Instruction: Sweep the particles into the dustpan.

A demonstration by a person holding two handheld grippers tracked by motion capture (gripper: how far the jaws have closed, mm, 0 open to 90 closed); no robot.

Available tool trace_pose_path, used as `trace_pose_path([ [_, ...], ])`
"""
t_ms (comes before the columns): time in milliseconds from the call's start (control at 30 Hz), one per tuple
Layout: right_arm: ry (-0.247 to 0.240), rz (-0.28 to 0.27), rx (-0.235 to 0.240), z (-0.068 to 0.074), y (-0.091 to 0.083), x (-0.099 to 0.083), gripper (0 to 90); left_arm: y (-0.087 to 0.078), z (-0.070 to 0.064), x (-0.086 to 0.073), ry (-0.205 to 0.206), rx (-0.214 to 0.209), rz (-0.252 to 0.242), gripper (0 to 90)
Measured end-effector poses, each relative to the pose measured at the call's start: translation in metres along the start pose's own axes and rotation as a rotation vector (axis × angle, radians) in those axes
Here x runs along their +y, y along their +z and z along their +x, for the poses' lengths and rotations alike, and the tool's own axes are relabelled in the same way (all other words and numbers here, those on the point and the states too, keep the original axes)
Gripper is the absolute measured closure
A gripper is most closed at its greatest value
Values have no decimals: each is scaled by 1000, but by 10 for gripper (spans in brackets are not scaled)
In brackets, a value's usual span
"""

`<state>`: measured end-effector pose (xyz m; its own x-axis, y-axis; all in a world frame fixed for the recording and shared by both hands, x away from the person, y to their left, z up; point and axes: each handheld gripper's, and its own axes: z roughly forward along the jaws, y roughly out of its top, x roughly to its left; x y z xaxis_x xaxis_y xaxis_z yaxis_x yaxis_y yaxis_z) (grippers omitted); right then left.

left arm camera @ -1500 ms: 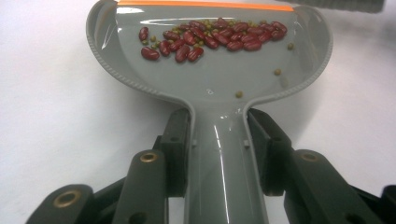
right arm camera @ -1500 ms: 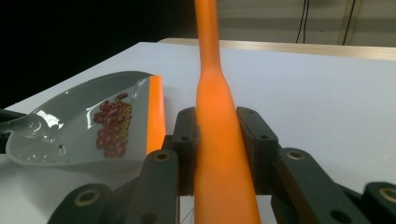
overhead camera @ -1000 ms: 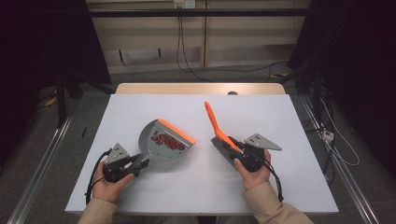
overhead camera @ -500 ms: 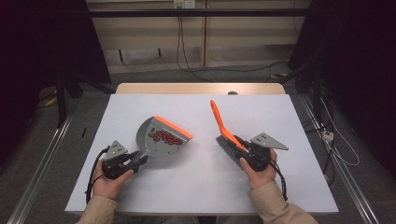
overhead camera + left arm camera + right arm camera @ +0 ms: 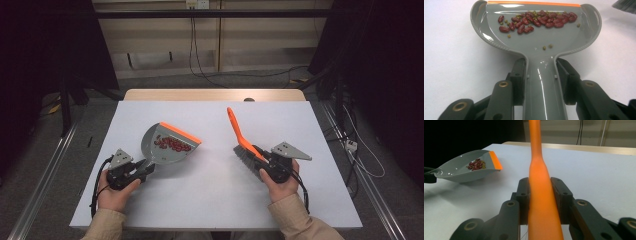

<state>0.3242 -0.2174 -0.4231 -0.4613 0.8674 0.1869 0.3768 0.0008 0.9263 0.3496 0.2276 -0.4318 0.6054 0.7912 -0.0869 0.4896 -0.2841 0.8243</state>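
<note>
Left gripper clamps bean-filled dustpan; right gripper clamps brush

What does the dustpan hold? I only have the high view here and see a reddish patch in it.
Observer: Red kidney beans with a few small green ones, lying near the orange lip of the dustpan.
Operator: How is the left gripper holding it?
Observer: The left gripper is shut on the dustpan's grey handle, one jaw on each side.
Operator: And the brush?
Observer: The right gripper clamps the brush at its orange handle.
</note>
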Motion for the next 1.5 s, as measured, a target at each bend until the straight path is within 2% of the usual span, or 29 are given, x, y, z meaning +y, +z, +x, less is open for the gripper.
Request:
trace_pose_path([
  [367, -6, 0, 2, -1, -3, -1, 710, 4, 4, -3, -29, 68, 8, 625],
  [600, -3, 0, -1, -2, -5, -2, 710, 7, 8, -7, -48, 119, 40, 624],
  [1067, -7, -2, 5, -1, -4, -2, 710, 10, 12, -10, -70, 160, 28, 624],
  [1300, -7, -2, 7, -1, -5, -2, 710, 13, 12, -11, -71, 184, 35, 623],
  [1500, -4, -3, 7, -1, -5, -2, 710, 14, 12, -12, -73, 189, 46, 622],
])
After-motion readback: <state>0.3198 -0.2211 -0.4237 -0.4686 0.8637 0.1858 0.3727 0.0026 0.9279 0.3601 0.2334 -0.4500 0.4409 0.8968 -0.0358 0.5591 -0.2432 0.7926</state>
